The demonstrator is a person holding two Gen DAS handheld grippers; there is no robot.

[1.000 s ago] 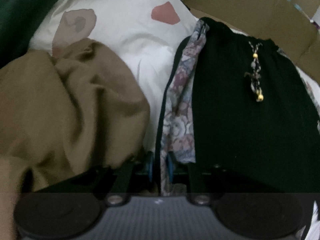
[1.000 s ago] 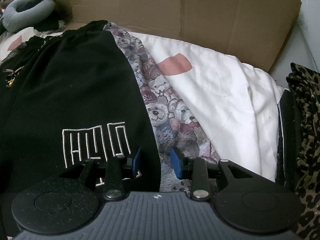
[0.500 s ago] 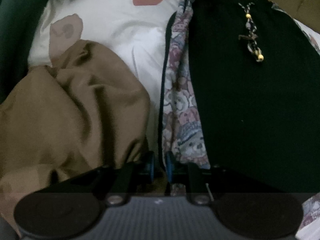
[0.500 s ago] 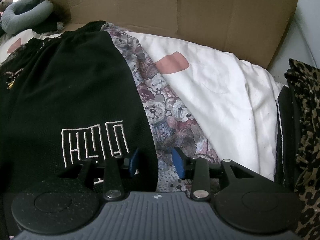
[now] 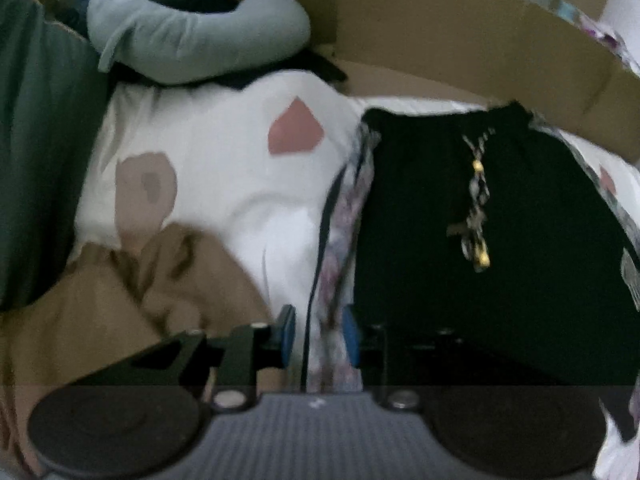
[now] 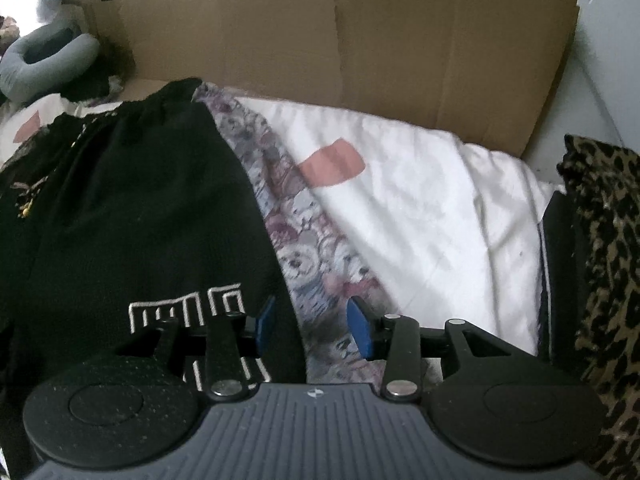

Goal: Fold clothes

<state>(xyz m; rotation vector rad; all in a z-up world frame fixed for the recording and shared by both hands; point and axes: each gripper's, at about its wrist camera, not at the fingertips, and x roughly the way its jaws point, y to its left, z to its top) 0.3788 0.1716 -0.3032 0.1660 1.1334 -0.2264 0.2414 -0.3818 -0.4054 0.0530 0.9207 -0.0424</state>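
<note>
Lying flat: black shorts point(image 5: 500, 280) spread out on a white bed sheet point(image 5: 240, 184) with pink and tan blobs printed on it, so the thing to fold is dead centre between both grippers
Side panels: teddy-bear print strip point(image 6: 304, 248) runs down each outer edge of the shorts, kind of purple-grey
Drawstring: patterned cord with yellow beads point(image 5: 478, 216) hanging off the waistband, lying on the black fabric
Logo: white stitched blocky lettering point(image 6: 188, 308) low on the leg, seen in the right wrist view just left of the fingers
Left gripper point(image 5: 316, 336): fingers are spreading apart right now, the left bear-print edge of the shorts sits in the gap between them, but the blue pads don't look pressed onto it, so not gripping
Right gripper point(image 6: 312, 324): fingers parted fairly wide, straddling the spot where the black cloth meets the bear strip on the right edge; pads aren't pinching the cloth, gap on both sides
Brown garment point(image 5: 120, 300): crumpled heap on the sheet, left of the left gripper, apart from the shorts
Grey neck pillow point(image 5: 192, 36): at the far left end of the bed
Cardboard point(image 6: 340, 52): big flattened sheet standing along the far side of the bed
Leopard-print cloth point(image 6: 600, 260): stacked at the right edge, well apart from the shorts
Left view is a bit blurry btw
</note>
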